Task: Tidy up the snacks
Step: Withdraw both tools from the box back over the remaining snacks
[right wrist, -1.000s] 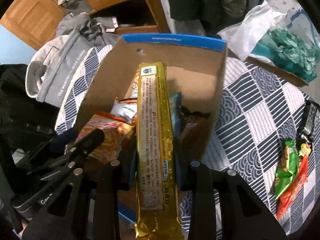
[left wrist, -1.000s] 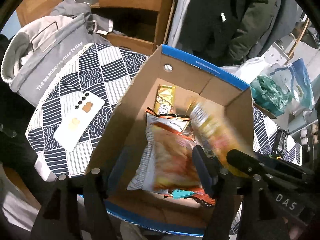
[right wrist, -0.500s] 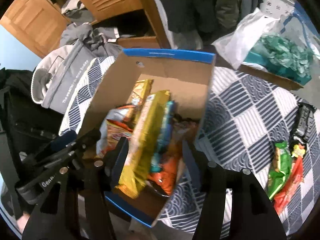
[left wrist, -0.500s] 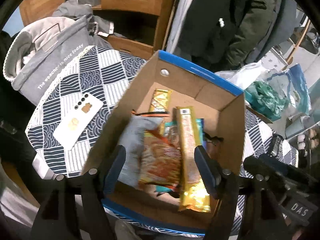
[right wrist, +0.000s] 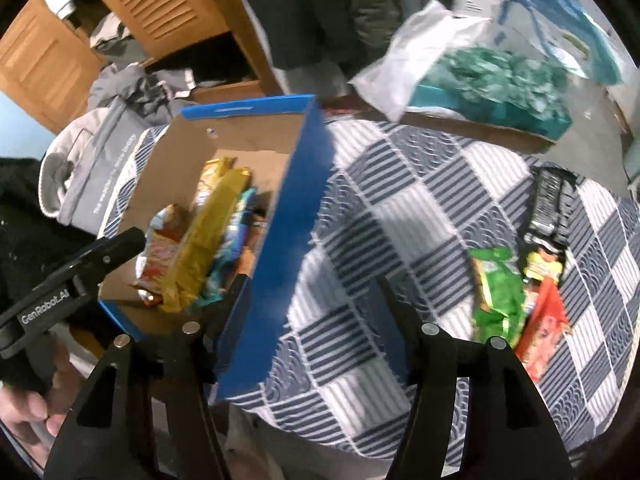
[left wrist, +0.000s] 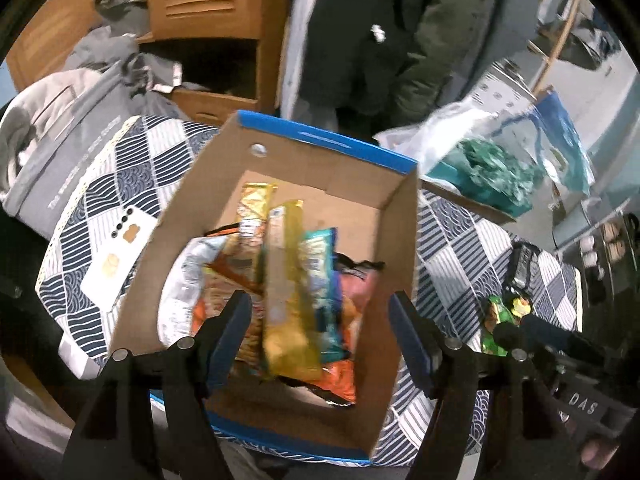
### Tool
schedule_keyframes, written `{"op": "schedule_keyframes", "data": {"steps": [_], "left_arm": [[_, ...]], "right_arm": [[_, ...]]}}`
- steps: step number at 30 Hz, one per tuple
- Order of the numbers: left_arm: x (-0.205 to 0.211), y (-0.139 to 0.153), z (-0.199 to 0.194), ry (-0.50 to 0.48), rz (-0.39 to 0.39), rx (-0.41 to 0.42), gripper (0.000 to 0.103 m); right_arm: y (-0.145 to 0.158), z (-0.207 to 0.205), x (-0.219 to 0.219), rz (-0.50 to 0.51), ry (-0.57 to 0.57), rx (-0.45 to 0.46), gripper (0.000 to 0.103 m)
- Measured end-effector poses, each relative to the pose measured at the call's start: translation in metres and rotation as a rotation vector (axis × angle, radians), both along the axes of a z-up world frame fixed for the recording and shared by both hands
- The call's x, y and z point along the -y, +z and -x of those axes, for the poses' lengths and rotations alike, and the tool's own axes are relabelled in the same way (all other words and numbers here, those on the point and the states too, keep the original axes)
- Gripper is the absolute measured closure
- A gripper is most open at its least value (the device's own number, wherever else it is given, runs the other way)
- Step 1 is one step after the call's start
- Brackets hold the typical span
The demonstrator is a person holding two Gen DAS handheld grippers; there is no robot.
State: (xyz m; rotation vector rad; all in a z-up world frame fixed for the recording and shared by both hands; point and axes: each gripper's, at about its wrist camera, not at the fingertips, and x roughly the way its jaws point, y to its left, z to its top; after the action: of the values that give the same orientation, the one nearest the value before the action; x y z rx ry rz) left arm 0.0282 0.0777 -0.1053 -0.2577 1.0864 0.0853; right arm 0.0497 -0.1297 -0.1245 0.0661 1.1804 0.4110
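The left claw (left wrist: 320, 332) tilts steeply down over the cardboard box (left wrist: 394, 240), jaws wide and empty. The right claw (right wrist: 312, 308), also angled down with nothing between its jaws, which have just been opening, straddles the box's blue side wall above the patterned desk (right wrist: 400, 200). The long gold snack pack (left wrist: 286, 280) lies in the box atop other snacks; a green packet (right wrist: 498, 292) and a red packet (right wrist: 546, 328) lie near the desk's right edge.

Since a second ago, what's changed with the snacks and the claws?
The right claw has just been opening: it let go of the long gold packet, which now lies in the box, and swung toward the green packet. Nothing is between its jaws. The left claw stayed open and empty; the phone unmoved.
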Motion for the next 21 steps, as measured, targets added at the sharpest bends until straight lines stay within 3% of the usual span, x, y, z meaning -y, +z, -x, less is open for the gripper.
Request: {"op": "schedule_keyframes", "data": {"steps": [4,21], "left_arm": [[0.024,0.002,-0.001,-0.051,-0.015,0.002,0.031],[0.109,0.003,0.003,-0.22,-0.098,0.025,0.023]], "right_arm": [[0.004,0.002,0.027,-0.003,-0.052,0.016,0.033],[0.009,0.013,0.114,0.054,-0.196,0.06,0.025]]}}
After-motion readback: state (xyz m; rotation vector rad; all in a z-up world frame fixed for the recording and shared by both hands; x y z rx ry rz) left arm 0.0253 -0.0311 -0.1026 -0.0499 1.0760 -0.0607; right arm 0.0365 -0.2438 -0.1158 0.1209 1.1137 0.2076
